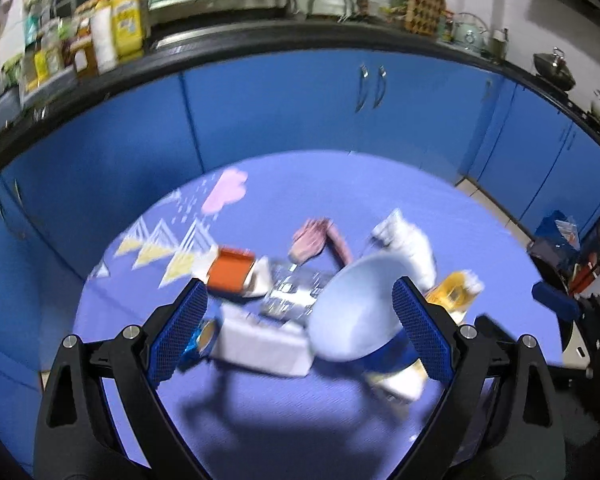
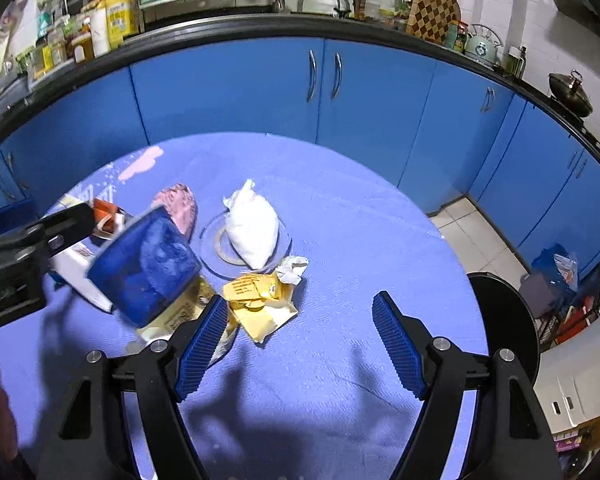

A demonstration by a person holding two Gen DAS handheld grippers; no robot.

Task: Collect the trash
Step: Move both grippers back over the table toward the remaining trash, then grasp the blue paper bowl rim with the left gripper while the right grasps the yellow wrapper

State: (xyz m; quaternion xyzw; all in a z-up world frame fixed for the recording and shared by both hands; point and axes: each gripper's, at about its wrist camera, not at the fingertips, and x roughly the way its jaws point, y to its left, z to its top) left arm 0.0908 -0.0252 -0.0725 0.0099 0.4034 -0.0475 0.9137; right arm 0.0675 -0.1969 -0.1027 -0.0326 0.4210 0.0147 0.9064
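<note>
A blue cup [image 2: 148, 268] with a pale inside [image 1: 356, 304] is tilted in the air beside my left gripper [image 1: 300, 328], whose jaws stand wide apart; it seems to be falling or loose between them. Trash lies on the blue cloth: a white box [image 1: 260, 340], an orange-topped box [image 1: 232, 272], a clear wrapper [image 1: 292, 292], a pink sponge-like piece [image 2: 178, 206], a white bag [image 2: 252, 228] on a glass plate [image 2: 212, 240], a yellow wrapper [image 2: 260, 304] and crumpled paper [image 2: 292, 268]. My right gripper [image 2: 300, 336] is open and empty, near the yellow wrapper.
The round table [image 2: 340, 380] has a blue cloth. Blue cabinets [image 2: 228, 84] and a cluttered black counter [image 2: 260, 24] curve behind it. A black bin [image 2: 508, 320] stands at the table's right edge. Tiled floor [image 2: 472, 232] lies to the right.
</note>
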